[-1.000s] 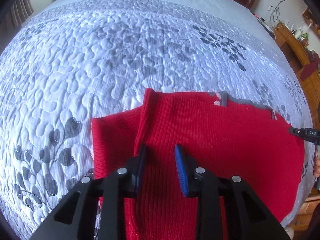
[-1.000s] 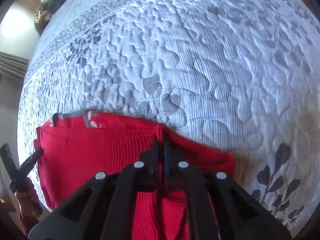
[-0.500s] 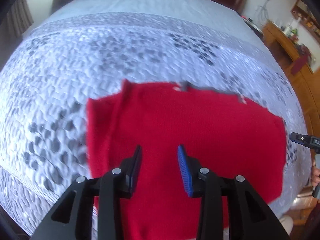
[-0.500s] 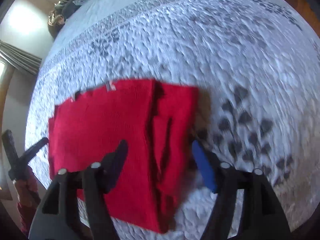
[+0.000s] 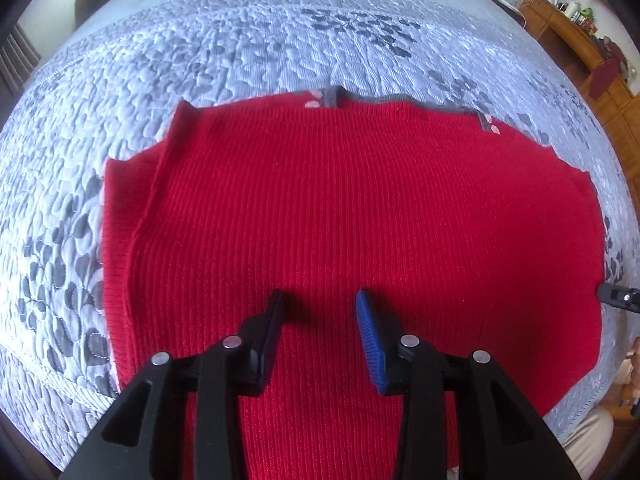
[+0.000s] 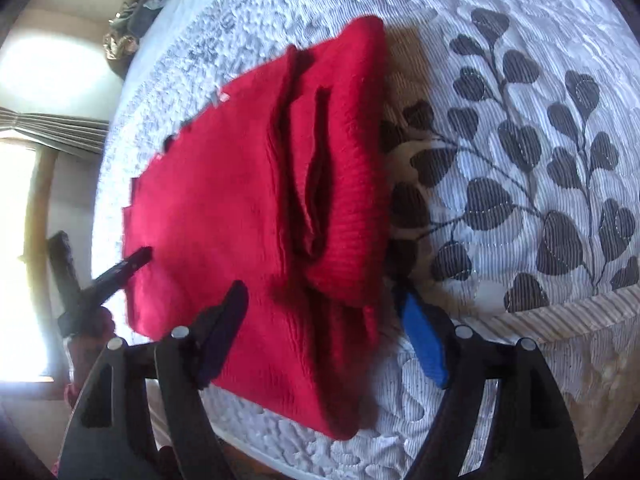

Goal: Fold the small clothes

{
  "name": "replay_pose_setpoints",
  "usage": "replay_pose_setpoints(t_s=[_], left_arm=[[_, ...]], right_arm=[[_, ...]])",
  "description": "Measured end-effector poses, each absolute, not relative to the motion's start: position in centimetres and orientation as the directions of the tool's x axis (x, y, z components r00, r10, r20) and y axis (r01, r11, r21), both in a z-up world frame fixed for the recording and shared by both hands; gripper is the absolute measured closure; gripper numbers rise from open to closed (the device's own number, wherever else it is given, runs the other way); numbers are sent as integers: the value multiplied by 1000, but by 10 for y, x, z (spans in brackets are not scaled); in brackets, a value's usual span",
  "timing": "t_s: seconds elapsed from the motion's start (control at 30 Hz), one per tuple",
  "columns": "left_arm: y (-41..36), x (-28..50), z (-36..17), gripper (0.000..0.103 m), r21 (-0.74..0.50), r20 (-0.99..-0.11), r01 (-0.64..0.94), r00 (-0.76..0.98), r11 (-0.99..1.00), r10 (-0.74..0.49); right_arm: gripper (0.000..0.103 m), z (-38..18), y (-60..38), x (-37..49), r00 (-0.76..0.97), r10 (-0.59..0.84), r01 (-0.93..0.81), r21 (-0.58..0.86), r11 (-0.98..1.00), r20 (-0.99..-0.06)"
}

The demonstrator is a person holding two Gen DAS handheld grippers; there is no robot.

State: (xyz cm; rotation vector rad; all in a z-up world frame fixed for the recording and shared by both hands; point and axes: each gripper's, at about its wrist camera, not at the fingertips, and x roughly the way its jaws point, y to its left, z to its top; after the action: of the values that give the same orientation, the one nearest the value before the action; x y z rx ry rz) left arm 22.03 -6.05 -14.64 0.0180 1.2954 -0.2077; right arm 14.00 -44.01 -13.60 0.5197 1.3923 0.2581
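Jaws of the left gripper stand partly apart, with nothing between the pads; it hangs over the near part of a red sweater, pointing steeply down. The sweater lies flat on the quilt just ahead of the fingers, its ribbed knit running away from them, a grey collar strip at its far edge and a folded flap along its left side. To the right, past the sweater's edge, the tip of the right gripper shows.

The right gripper has its jaws widening, one black finger over the sweater and the blue pad over the bare quilt beside it; the sweater's folded edge lies beneath the gap, not pinched. Layered folds run up the cloth ahead of the jaws. To its left the left gripper reaches toward the sweater's far side, a hand on its handle.

The quilt is pale, stitched in pebbly swirls with dark leaf sprays, and covers a bed. Beyond it, in the left view, a wooden cabinet with small items stands up and to the right; in the right view a bright window and curtain lie to the left, and a heap of clothes sits at the bed's far end.
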Motion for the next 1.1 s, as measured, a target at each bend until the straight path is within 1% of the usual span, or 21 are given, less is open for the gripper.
replay_pose_setpoints(t_s=[0.03, 0.1, 0.13, 0.17, 0.2, 0.23, 0.27, 0.3, 0.33, 0.37, 0.4, 0.5, 0.63, 0.73, 0.83, 0.93, 1.0, 1.1], left_arm=[[-59, 220, -147, 65, -114, -955, 160, 256, 981, -152], [-58, 219, -149, 65, -126, -951, 165, 260, 978, -167], [-58, 218, -149, 65, -129, -950, 170, 262, 977, -171], [-58, 218, -150, 65, -133, -948, 173, 263, 976, -176], [-57, 219, -151, 65, -139, -948, 174, 263, 975, -182], [-56, 219, -152, 65, -147, -947, 173, 260, 974, -189], [-55, 219, -151, 65, -154, -946, 174, 258, 973, -196], [-53, 219, -151, 65, -165, -944, 173, 256, 971, -206], [-51, 219, -150, 65, -174, -943, 171, 254, 970, -214], [-49, 219, -149, 65, -181, -942, 174, 252, 968, -221], [-49, 219, -150, 65, -183, -942, 181, 249, 966, -225], [-48, 220, -151, 64, -181, -946, 189, 236, 965, -224], [-50, 224, -154, 64, -178, -951, 198, 216, 964, -220], [-51, 227, -156, 64, -179, -951, 206, 213, 962, -223], [-46, 227, -158, 64, -212, -943, 195, 216, 957, -253], [-41, 225, -157, 64, -246, -931, 205, 221, 947, -290], [-32, 222, -152, 66, -294, -914, 203, 226, 934, -337], [-11, 219, -149, 67, -380, -883, 182, 222, 907, -415]], right_arm=[[28, -134, -436, 137, 179, 459, 108, 481, 870, -870], [31, -133, -434, 131, 189, 502, 97, 525, 846, -844], [36, -135, -434, 131, 194, 512, 104, 537, 837, -837], [43, -137, -436, 132, 204, 514, 111, 542, 833, -833], [46, -140, -439, 133, 214, 527, 127, 559, 820, -822], [52, -144, -444, 135, 222, 544, 151, 580, 800, -809], [63, -147, -448, 136, 227, 558, 174, 597, 783, -798], [69, -149, -451, 138, 222, 565, 190, 603, 775, -795], [82, -149, -452, 138, 210, 575, 202, 611, 766, -790], [89, -149, -453, 137, 202, 603, 206, 635, 744, -772], [90, -147, -453, 136, 200, 625, 213, 657, 724, -754], [91, -132, -449, 138, 202, 600, 216, 632, 744, -774], [92, -104, -429, 149, 178, 514, 234, 544, 806, -839], [92, -72, -393, 161, 180, 428, 155, 455, 877, -886], [92, -44, -341, 175, 186, 339, 51, 354, 934, -922], [92, -34, -295, 187, 176, 298, -40, 296, 954, -938], [92, -34, -265, 192, 165, 284, -93, 271, 958, -945], [92, -43, -218, 193, 142, 275, -191, 246, 950, -951]])
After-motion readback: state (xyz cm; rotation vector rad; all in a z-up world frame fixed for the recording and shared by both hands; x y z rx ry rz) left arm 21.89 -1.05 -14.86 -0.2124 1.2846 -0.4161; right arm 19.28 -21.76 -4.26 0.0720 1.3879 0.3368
